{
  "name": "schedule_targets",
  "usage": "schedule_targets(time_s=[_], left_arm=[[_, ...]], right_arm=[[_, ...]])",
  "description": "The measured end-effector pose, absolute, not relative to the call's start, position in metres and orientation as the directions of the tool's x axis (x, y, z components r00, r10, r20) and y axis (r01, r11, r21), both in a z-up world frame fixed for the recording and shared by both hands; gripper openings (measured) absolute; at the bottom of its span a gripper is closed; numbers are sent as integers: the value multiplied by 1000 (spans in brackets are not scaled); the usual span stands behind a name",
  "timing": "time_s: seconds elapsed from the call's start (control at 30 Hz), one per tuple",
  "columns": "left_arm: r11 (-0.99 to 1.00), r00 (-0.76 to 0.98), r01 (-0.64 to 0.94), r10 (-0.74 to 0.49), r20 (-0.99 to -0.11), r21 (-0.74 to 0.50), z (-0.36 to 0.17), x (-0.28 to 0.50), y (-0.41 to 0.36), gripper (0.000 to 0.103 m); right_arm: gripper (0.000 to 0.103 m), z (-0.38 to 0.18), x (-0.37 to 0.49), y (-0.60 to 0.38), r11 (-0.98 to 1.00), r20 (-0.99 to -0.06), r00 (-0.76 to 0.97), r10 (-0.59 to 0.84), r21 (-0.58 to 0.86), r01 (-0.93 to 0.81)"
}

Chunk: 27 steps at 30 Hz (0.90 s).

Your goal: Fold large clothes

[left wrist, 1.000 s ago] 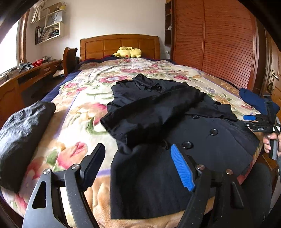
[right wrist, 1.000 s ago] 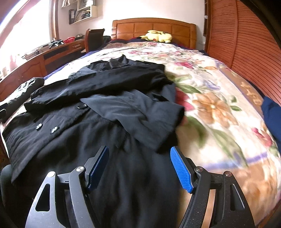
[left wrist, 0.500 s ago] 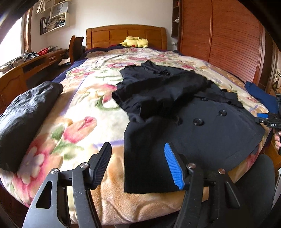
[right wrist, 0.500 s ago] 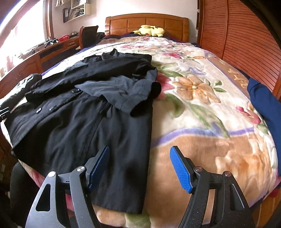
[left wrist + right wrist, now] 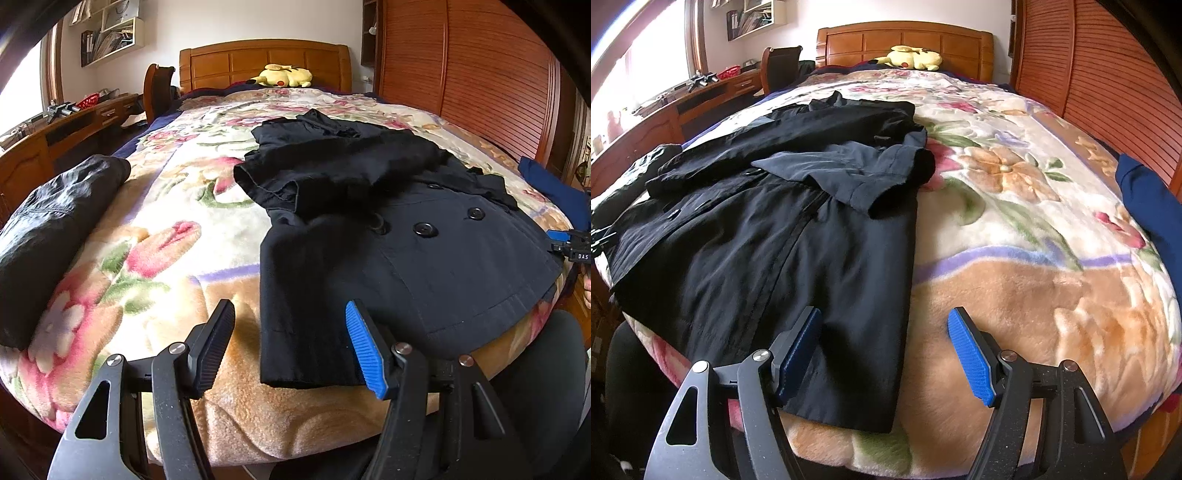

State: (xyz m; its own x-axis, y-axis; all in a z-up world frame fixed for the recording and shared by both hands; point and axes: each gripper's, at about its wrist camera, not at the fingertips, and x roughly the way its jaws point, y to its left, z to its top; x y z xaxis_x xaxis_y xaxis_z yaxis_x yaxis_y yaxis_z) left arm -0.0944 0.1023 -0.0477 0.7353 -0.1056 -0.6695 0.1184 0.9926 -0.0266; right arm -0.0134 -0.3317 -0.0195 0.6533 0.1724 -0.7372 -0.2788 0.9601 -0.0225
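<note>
A black double-breasted coat [image 5: 388,236] lies flat on the floral blanket [image 5: 177,221], both sleeves folded across its chest, hem at the bed's foot edge. It also shows in the right wrist view [image 5: 775,236]. My left gripper [image 5: 290,349] is open and empty, just off the foot edge by the coat's left hem corner. My right gripper [image 5: 884,356] is open and empty, near the coat's right hem corner. The right gripper also shows at the far right edge of the left wrist view [image 5: 570,245].
A rolled dark garment [image 5: 48,229] lies at the bed's left side. A blue garment [image 5: 1152,206] lies at the right edge. A yellow plush toy [image 5: 284,75] sits by the headboard. A wooden desk [image 5: 55,133] stands left, a slatted wardrobe [image 5: 480,74] right.
Both grippers have drawn back toward the foot of the bed, off the coat, staying open. The coat has not moved.
</note>
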Motion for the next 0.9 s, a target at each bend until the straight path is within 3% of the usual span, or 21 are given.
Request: schedule_targets(time_s=[0.03,0.17,0.37,0.4,0.47,0.57,0.63,0.7,0.9], left_arm=[[992,735,122,-113,-669,-32,-48,-94,102,52],[991,736,131,-121,-666,-36,-48,-95,100,44],[990,736,133,-125,-665,-39,-48,-98,100,39],[990,736,134,-126,-665,-40,-48,-98,100,36],[991,738,127,-117,-664,-34,-48,-99,100,21],[990,738,134,-125,-663,-38,-44,-101,98,9],[990,749,138,-121,-651,-25,-38,-105,95,7],[989,767,147,-129,-628,-25,-29,-110,92,6],[985,842,168,-156,-517,-24,23,-128,83,5]], right_arm=[[72,-19,-14,-331,959,-738,652,175,-22,-283],[68,-20,-17,-329,953,-741,643,193,-14,-302],[54,-22,-21,-322,942,-746,628,220,-4,-335],[51,-22,-21,-322,941,-746,628,222,-5,-339],[44,-22,-20,-321,937,-745,624,235,3,-350],[25,-20,-20,-321,933,-742,623,247,10,-359],[14,-18,-21,-321,932,-734,629,256,16,-361],[9,-13,-23,-321,932,-718,647,258,10,-361],[7,27,-41,-325,931,-611,732,301,21,-365]])
